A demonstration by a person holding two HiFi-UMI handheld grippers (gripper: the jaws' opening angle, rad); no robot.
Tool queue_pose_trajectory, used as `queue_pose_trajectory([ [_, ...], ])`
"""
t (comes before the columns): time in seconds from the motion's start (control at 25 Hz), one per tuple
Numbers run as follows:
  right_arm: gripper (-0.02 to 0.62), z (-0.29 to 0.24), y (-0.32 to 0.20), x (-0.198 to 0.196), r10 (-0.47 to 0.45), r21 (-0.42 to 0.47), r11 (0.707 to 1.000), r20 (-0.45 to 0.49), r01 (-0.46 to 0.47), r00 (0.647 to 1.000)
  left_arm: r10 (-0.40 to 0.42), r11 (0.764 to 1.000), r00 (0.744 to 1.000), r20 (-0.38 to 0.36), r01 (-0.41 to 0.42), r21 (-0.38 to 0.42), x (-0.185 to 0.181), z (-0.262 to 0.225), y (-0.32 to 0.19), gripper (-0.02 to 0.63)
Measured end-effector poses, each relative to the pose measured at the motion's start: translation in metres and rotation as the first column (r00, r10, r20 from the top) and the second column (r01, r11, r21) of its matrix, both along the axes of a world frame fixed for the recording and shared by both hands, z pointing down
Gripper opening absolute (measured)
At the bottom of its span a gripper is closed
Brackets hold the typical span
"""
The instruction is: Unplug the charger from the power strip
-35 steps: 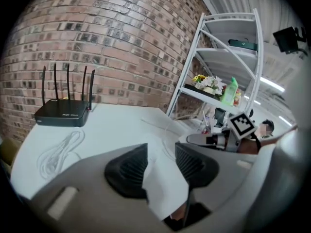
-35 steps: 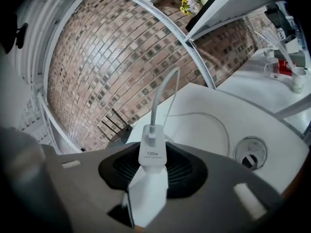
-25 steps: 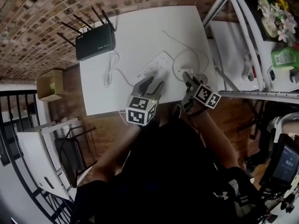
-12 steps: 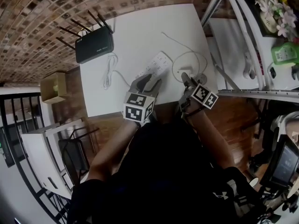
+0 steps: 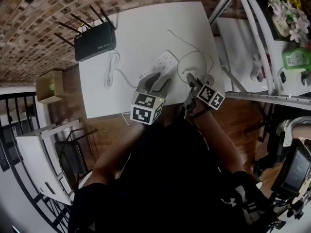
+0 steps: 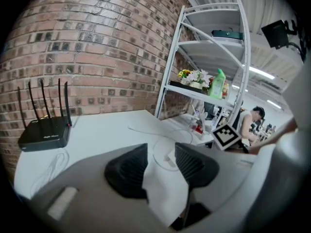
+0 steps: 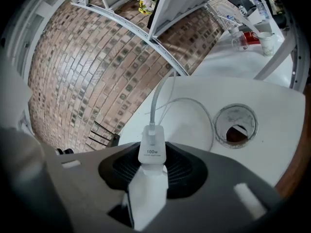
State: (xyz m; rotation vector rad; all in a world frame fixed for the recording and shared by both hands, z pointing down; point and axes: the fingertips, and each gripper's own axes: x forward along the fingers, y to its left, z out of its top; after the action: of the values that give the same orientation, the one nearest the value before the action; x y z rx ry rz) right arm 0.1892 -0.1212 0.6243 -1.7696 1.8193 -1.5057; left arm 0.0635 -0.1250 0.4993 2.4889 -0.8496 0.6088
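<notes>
Head view: on the white table (image 5: 146,28) the power strip (image 5: 163,62) lies slantwise at centre frame, and the left gripper (image 5: 158,83) sits at its lower end. Just right of it the right gripper (image 5: 193,81) carries the charger (image 5: 190,74). The charger shows apart from the strip, so the plug looks to be out already. By my reading, the step in hand is laying the charger down. Its cable (image 5: 187,45) loops across the table toward the upper right.

Left gripper view: the jaws are closed on the strip's white body (image 6: 163,193), low at centre frame. That hold should be firm and motionless, so the strip does not slide after the cable.

Right gripper view: the fingers grip the charger (image 7: 152,152) by its two sides at centre frame, with the cable (image 7: 156,103) rising from its top. To the right a round grommet hole (image 7: 236,125) opens in the table. Done well, the charger goes down slowly onto bare tabletop, clear of that hole and of the table's edge, with slack left in the cable. The jaws should part only once it rests flat, then draw straight back so the pads do not drag it.
</notes>
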Motion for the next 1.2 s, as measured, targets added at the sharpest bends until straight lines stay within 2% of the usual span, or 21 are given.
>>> queue_pose_trajectory([
  [0.24, 0.143, 0.014, 0.000, 0.003, -0.047, -0.080, 0.996, -0.114, 0.037, 0.992, -0.020, 0.999, 0.998, -0.055, 0.019, -0.031, -0.005, 0.007, -0.001, 0.178],
  [0.36, 0.143, 0.015, -0.001, 0.006, -0.052, -0.092, 0.995, -0.148, 0.039, 0.988, -0.010, 0.999, 0.997, -0.070, 0.008, -0.033, -0.007, 0.007, 0.000, 0.178],
  [0.44, 0.146, 0.019, 0.002, 0.005, -0.074, -0.130, 0.990, -0.187, 0.050, 0.980, 0.001, 1.000, 0.996, -0.084, -0.003, -0.025, -0.010, 0.002, 0.000, 0.178],
  [0.56, 0.263, 0.026, 0.010, 0.008, -0.119, -0.215, 0.975, -0.275, 0.060, 0.954, 0.002, 1.000, 0.994, -0.111, -0.003, -0.009, -0.016, -0.006, -0.002, 0.178],
  [0.64, 0.312, 0.023, 0.015, 0.015, -0.121, -0.244, 0.969, -0.329, 0.040, 0.936, 0.005, 1.000, 0.993, -0.119, -0.006, -0.002, -0.019, -0.009, -0.003, 0.178],
  [0.76, 0.335, 0.010, 0.022, 0.030, -0.096, -0.245, 0.970, -0.388, -0.002, 0.916, 0.020, 1.000, 0.992, -0.124, -0.019, 0.006, -0.019, -0.012, -0.002, 0.178],
  [0.84, 0.333, -0.009, 0.024, 0.034, -0.083, -0.203, 0.979, -0.403, -0.001, 0.911, 0.027, 1.000, 0.991, -0.135, -0.025, 0.014, -0.018, -0.016, -0.002, 0.178],
  [0.88, 0.316, -0.022, 0.024, 0.032, -0.080, -0.164, 0.986, -0.399, 0.015, 0.913, 0.030, 0.999, 0.989, -0.147, -0.027, 0.022, -0.017, -0.020, -0.002, 0.178],
  [0.96, 0.225, -0.058, 0.021, 0.020, -0.084, -0.061, 0.996, -0.388, 0.066, 0.918, 0.036, 0.999, 0.983, -0.179, -0.028, 0.044, -0.014, -0.031, -0.001, 0.169],
  [1.04, 0.116, -0.097, 0.019, 0.003, -0.101, 0.041, 0.991, -0.410, 0.129, 0.907, 0.043, 0.998, 0.976, -0.213, -0.030, 0.063, -0.012, -0.043, 0.000, 0.163],
  [1.12, 0.053, -0.133, 0.019, -0.017, -0.125, 0.128, 0.970, -0.468, 0.208, 0.875, 0.046, 0.996, 0.970, -0.238, -0.027, 0.082, -0.013, -0.055, 0.002, 0.156],
  [1.2, 0.019, -0.161, 0.021, -0.035, -0.143, 0.188, 0.940, -0.542, 0.285, 0.828, 0.044, 0.995, 0.967, -0.252, -0.018, 0.102, -0.015, -0.065, 0.004, 0.150],
])
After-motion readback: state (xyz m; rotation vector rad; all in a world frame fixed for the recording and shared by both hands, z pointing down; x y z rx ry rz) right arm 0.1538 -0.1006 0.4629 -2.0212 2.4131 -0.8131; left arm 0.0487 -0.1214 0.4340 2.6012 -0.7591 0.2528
